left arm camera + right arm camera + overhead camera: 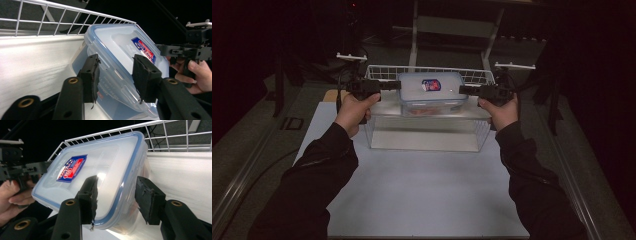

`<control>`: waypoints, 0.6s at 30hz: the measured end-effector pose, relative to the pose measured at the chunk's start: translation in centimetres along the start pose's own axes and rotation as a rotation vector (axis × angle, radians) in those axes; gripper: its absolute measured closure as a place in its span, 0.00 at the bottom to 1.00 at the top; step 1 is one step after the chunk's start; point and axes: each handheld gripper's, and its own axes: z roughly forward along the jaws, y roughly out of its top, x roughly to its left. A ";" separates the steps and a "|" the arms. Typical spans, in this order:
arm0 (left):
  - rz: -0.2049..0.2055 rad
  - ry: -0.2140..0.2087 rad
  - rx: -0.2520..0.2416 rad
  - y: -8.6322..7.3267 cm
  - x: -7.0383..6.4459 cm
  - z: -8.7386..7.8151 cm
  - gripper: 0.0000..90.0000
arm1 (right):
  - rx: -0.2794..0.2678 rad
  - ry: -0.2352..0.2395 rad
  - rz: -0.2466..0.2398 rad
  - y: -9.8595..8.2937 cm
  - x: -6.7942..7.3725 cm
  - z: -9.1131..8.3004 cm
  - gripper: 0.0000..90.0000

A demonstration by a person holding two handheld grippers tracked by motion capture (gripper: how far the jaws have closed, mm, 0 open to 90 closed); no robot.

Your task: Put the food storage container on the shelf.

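Over the basket: the plastic food box sits above the white wire basket.
Left gripper: jaws apart around the box's end.
Right gripper: jaws apart around the other end.

One lidded plastic container sits between the two claws, left claw and right claw; one wire basket lies beneath them.

label print on container lid too small to read, reddish contents blurred through its wall, container's near corner cut off by left claw view's bottom edge
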 end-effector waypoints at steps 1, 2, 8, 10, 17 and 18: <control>0.006 0.007 -0.006 0.0 -0.1 0.1 0.58 | -0.004 -0.005 0.004 0.0 0.1 0.0 0.59; 0.006 0.007 -0.006 0.0 -0.1 0.1 0.56 | -0.004 -0.005 0.004 0.0 0.1 0.0 0.59; 0.136 0.053 -0.082 -0.3 -1.2 -0.4 0.42 | -0.041 -0.034 -0.042 -0.2 0.9 -0.5 0.48; 0.192 0.035 -0.107 -0.6 -1.7 -0.9 0.37 | -0.061 -0.043 -0.090 -0.4 1.6 -1.0 0.47; 0.291 0.020 -0.137 -2.4 -3.1 -2.2 0.18 | -0.066 0.000 -0.209 -2.1 4.0 -1.8 0.49; 0.305 0.016 -0.145 -2.7 -3.4 -2.4 0.16 | -0.063 0.010 -0.216 -2.4 4.4 -1.8 0.50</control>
